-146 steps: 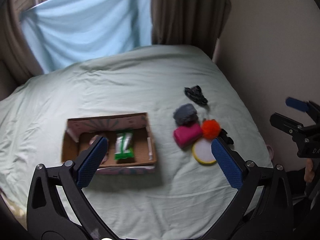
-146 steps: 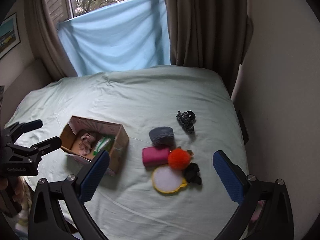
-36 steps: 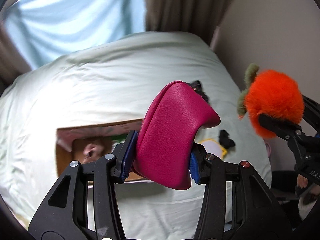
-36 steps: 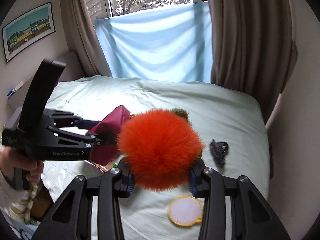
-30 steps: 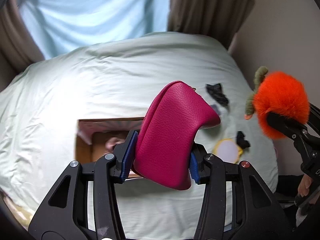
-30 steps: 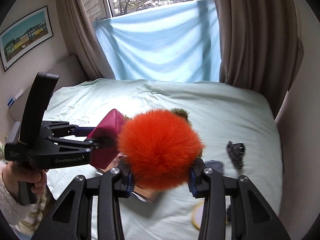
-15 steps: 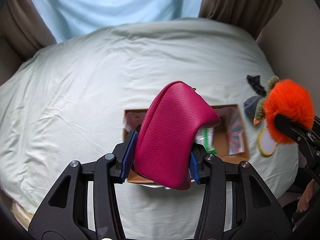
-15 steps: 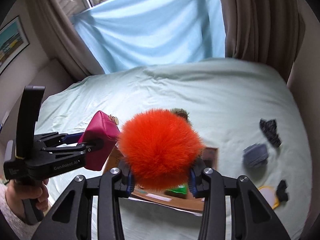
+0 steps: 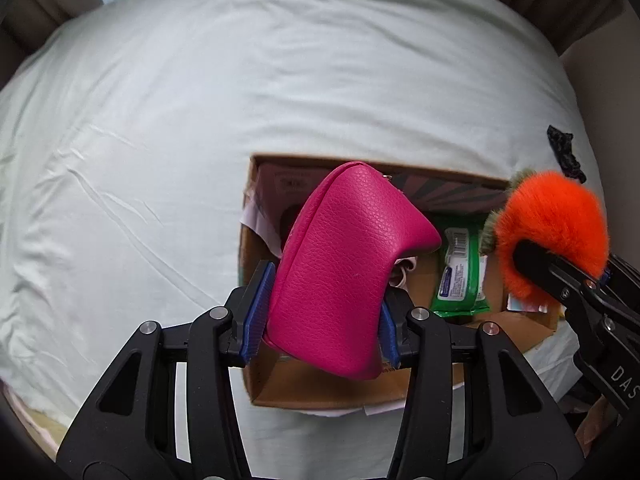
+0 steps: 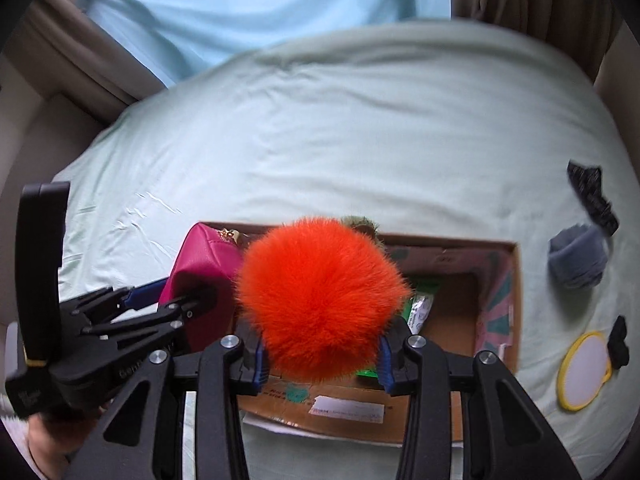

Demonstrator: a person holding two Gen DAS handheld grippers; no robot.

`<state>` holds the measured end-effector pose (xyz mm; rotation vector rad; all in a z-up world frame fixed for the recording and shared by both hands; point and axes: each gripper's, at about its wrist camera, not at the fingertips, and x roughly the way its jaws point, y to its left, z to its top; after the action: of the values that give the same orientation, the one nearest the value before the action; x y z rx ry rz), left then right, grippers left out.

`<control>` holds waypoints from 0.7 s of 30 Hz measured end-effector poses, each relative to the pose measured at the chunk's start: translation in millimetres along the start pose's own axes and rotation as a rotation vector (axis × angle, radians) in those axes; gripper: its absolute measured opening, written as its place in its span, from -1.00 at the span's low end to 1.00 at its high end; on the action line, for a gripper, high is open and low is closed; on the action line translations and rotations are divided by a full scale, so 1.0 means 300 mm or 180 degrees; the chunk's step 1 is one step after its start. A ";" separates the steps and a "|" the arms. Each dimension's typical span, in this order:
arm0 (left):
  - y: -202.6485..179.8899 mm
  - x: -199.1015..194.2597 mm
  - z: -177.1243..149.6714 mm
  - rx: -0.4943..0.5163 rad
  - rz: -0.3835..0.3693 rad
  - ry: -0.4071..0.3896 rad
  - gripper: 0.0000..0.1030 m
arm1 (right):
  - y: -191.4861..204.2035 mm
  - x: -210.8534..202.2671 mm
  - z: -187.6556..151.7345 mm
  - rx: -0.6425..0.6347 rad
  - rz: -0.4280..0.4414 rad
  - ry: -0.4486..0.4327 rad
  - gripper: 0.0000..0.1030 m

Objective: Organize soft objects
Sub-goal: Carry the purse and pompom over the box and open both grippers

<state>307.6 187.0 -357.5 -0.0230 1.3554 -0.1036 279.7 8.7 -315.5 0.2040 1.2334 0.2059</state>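
Observation:
My left gripper (image 9: 320, 312) is shut on a magenta leather pouch (image 9: 344, 264) and holds it above the left part of an open cardboard box (image 9: 400, 394). My right gripper (image 10: 320, 354) is shut on a fluffy orange pompom (image 10: 320, 300) and holds it above the same box (image 10: 496, 280). The pompom (image 9: 552, 224) shows at the right of the left wrist view. The pouch (image 10: 200, 276) and left gripper (image 10: 156, 304) show at the left of the right wrist view.
The box holds a green wipes packet (image 9: 460, 272) and a pinkish item. On the pale green bedsheet (image 10: 360, 140) to the right lie a grey fuzzy object (image 10: 576, 260), a black scrunchie (image 10: 592, 192), a yellow-rimmed round mirror (image 10: 584, 368) and a small black piece (image 10: 618, 340).
Both grippers have moved left and down with their objects, from beside the loose pile to directly above the box. The box now looks larger and closer.

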 end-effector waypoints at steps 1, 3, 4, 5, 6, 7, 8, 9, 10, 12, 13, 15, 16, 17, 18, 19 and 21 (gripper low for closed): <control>-0.006 0.019 0.000 -0.0016 -0.0010 0.0049 -0.17 | -0.006 0.023 0.007 0.0029 0.0001 0.0046 -0.26; -0.005 0.067 0.002 -0.0010 -0.0013 0.0158 -0.17 | -0.020 0.073 0.017 0.0110 0.0008 0.0161 -0.26; -0.009 0.090 0.001 0.0019 0.0001 0.0209 -0.17 | -0.029 0.098 0.022 0.0154 0.0020 0.0221 -0.26; -0.013 0.111 0.000 0.0057 0.0015 0.0251 -0.17 | -0.033 0.119 0.025 0.0170 0.0026 0.0281 -0.26; -0.019 0.130 -0.002 0.0096 0.0021 0.0292 -0.17 | -0.038 0.148 0.030 0.0162 0.0008 0.0347 -0.26; -0.024 0.143 -0.004 0.0122 0.0020 0.0323 -0.17 | -0.036 0.160 0.030 0.0149 -0.0003 0.0387 -0.26; -0.028 0.160 -0.006 0.0146 0.0019 0.0359 -0.17 | -0.036 0.179 0.032 0.0138 -0.0003 0.0440 -0.26; -0.031 0.170 -0.008 0.0156 0.0016 0.0385 -0.17 | -0.035 0.194 0.033 0.0141 -0.0002 0.0484 -0.26; -0.033 0.182 -0.008 0.0154 0.0008 0.0422 -0.17 | -0.037 0.207 0.035 0.0147 -0.0003 0.0515 -0.26; -0.033 0.190 -0.008 0.0148 0.0012 0.0439 -0.17 | -0.038 0.230 0.041 0.0168 0.0015 0.0589 -0.26; -0.035 0.191 -0.007 0.0172 0.0025 0.0436 -0.16 | -0.039 0.236 0.043 0.0183 0.0029 0.0612 -0.26; -0.043 0.183 -0.002 0.0236 0.0048 0.0415 -0.09 | -0.045 0.248 0.046 0.0208 0.0048 0.0648 -0.26; -0.046 0.179 -0.001 0.0263 0.0058 0.0403 0.09 | -0.048 0.249 0.049 0.0223 0.0060 0.0649 -0.22; -0.058 0.170 -0.003 0.0295 0.0073 0.0365 0.59 | -0.055 0.248 0.052 0.0264 0.0089 0.0637 -0.15; -0.064 0.157 -0.006 0.0321 0.0038 0.0308 0.88 | -0.063 0.245 0.054 0.0325 0.0128 0.0630 -0.03; -0.081 0.136 -0.013 0.0352 -0.0040 0.0261 0.99 | -0.072 0.243 0.055 0.0368 0.0149 0.0647 0.37; -0.102 0.106 -0.032 0.0456 -0.0056 0.0201 0.99 | -0.093 0.236 0.052 0.0389 0.0162 0.0687 1.00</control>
<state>303.3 154.3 -388.3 0.0896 1.4081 -0.2175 318.2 0.0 -382.4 0.3260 1.4579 0.2005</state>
